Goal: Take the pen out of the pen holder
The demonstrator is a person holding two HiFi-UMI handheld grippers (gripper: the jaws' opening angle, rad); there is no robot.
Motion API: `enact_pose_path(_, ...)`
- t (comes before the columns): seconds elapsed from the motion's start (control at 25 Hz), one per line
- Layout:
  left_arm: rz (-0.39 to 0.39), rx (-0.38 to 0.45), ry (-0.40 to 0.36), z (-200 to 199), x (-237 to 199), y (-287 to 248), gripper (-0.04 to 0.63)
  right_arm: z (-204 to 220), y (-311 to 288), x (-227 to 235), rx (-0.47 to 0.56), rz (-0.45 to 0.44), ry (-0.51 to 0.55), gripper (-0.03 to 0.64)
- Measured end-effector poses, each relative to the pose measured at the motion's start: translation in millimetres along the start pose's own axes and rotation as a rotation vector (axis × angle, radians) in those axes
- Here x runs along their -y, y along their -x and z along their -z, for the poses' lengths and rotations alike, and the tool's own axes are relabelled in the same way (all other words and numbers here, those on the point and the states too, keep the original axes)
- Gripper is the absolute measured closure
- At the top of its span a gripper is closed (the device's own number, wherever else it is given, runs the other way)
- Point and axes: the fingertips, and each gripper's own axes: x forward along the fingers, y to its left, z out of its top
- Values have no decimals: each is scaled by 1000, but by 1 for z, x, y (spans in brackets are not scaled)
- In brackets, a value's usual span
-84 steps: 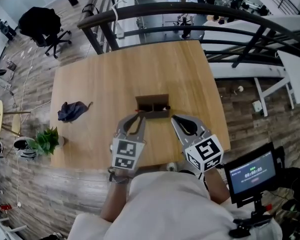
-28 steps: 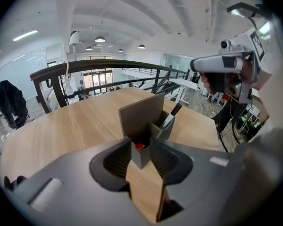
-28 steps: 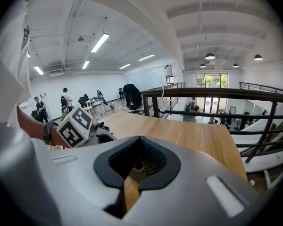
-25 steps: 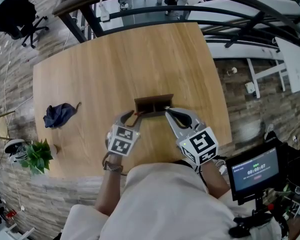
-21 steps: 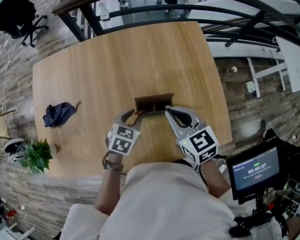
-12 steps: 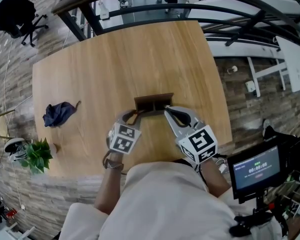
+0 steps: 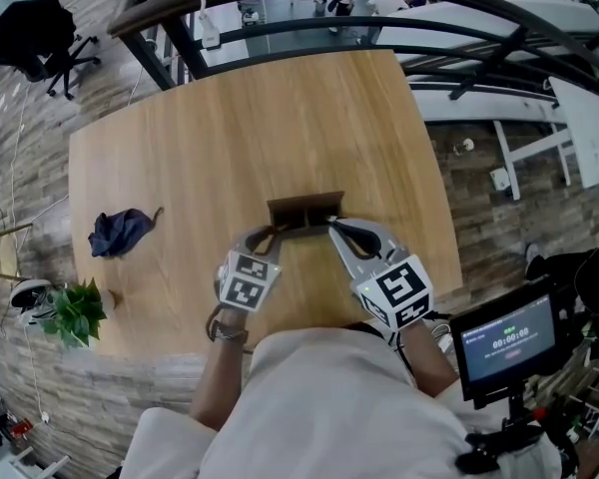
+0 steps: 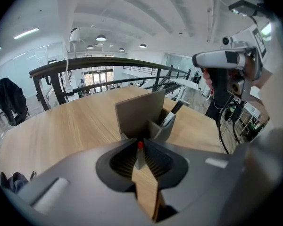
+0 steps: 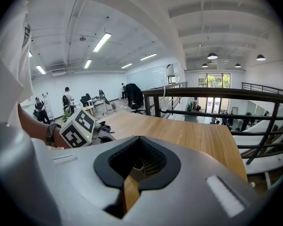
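The brown pen holder [image 7: 304, 211] stands mid-table; in the left gripper view the pen holder [image 8: 140, 113] keeps a black-and-white pen [image 8: 172, 115] in its right compartment. A slim red-tipped pen [image 8: 139, 145] leans from the holder's left front corner. My left gripper [image 7: 270, 235] is closing its jaws on this pen, and the pads look to touch it at the left gripper [image 8: 139, 149]. My right gripper [image 7: 331, 225] has its tips at the holder's right front corner. A grey-brown piece of the holder sits between the jaws of the right gripper [image 9: 137, 149], which look shut on it.
A crumpled blue cloth [image 7: 120, 231] lies at the table's left side. A potted plant [image 7: 76, 309] stands off the left front corner. A dark railing [image 7: 280, 10] runs behind the table [image 7: 240, 118]. A small screen [image 7: 504, 340] sits at my right.
The left gripper's jaws have narrowed from wide open onto the red-tipped pen. Both hands and the holder have stayed where they were.
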Motion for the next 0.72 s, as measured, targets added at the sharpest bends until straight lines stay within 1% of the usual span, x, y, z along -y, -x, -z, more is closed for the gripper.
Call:
enact_pose_path(0.4, -22, 32, 25, -14, 0, 8, 560, -1, 7, 3, 13, 4, 7, 614)
enact_pose_path(0.6, -41, 44, 21, -18, 1, 11, 560, -1, 12, 3, 22, 3, 11, 614)
enact_pose_path(0.72, -59, 52, 6, -16, 2, 9, 560, -1, 14, 4, 28, 2, 15, 614)
